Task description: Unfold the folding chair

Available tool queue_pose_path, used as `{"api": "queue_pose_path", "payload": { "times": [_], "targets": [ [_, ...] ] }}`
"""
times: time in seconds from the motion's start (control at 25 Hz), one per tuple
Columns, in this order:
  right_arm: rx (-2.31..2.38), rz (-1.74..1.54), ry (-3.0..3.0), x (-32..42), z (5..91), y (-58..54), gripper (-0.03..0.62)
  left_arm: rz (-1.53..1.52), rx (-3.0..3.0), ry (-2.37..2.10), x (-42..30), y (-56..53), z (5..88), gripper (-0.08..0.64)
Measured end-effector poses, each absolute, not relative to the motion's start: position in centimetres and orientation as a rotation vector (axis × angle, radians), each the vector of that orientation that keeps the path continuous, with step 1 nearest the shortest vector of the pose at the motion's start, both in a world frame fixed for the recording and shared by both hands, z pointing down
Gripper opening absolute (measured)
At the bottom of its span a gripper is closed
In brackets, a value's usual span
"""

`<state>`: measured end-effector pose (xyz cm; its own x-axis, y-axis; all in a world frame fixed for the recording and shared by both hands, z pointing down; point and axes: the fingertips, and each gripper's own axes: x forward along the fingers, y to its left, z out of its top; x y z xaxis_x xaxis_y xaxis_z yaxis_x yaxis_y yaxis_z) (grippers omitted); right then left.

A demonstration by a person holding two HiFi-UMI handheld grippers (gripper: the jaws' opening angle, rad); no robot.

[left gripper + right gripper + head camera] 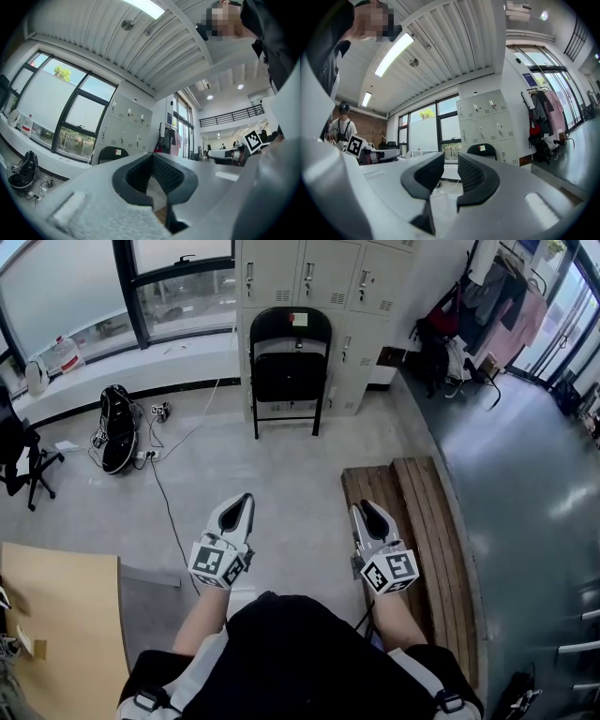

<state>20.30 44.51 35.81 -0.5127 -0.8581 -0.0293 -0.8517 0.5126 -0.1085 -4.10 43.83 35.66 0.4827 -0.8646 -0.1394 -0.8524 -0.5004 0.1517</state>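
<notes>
Ahead, black folding chair [291, 376] upright before closed grey lockers [323, 268].

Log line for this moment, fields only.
stage: pre-contact | folding chair: folded, against lockers, untouched | left gripper: shut, empty | right gripper: open, empty

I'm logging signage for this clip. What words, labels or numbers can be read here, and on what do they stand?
No text is legible.
The sticker on the folding chair backrest: too small to read.
The blue sign right of the lockers: blurred.
The square markers on the left gripper and right gripper: patterns, no words.
</notes>
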Motion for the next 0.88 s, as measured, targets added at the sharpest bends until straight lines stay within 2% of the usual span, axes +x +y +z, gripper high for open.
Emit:
{"api": "queue_pose_path", "payload": {
  "times": [0.32,0.6,0.88],
  "targets": [
    [-1.498,-0.182,2.656,19.5,37.4,39.3,0.081,-0.288,2.615,-1.574,-5.6,39.7,37.2,0.0],
    [-1.478,-0.191,2.644,22.7,37.4,30.9,0.077,-0.281,2.596,-1.621,-3.8,33.1,36.7,0.0],
    [-1.419,-0.15,2.663,25.2,36.3,22.0,0.046,-0.3,2.581,-1.673,-2.1,26.8,35.6,0.0]
  ]
}}
